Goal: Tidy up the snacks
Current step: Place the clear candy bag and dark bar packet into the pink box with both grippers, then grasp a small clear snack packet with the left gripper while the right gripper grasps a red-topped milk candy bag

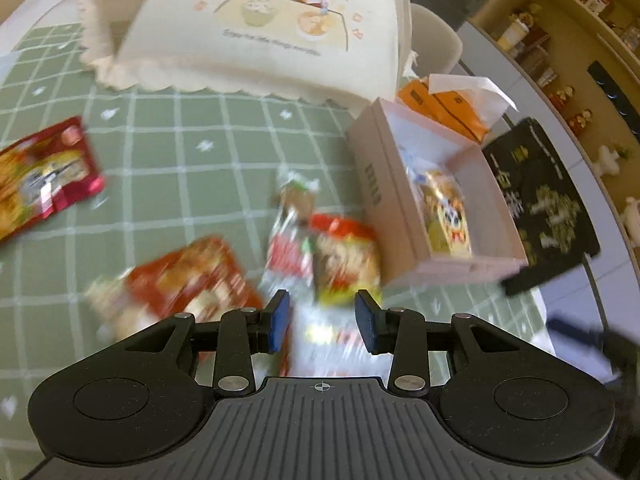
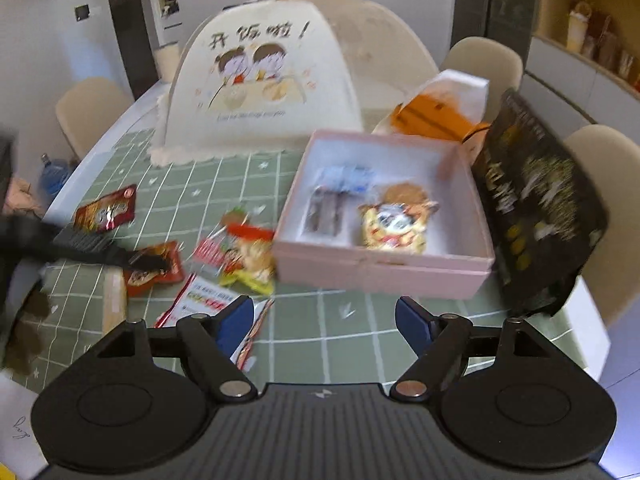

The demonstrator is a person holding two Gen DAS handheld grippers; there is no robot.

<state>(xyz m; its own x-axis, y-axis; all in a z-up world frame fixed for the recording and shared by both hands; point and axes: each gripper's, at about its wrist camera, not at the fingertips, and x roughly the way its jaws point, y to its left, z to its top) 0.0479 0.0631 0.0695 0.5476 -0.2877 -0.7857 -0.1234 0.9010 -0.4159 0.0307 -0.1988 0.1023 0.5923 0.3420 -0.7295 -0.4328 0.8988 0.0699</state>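
The left gripper (image 1: 322,318) hangs over the loose snacks on the desk (image 1: 224,152), jaws partly open and holding nothing. A red-and-yellow snack packet (image 1: 346,264) lies just ahead of them, its long axis running away from the jaws. The pink box (image 2: 384,268) sits ahead and to the right. The right gripper (image 2: 324,322), jaws wide and empty, is farther from that packet, which lies ahead-left of it.

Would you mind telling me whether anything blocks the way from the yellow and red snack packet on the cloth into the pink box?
Only the pink box's own near wall. The yellow and red snack packet lies against it, so it must be lifted over. The box is open-topped with bare floor inside.
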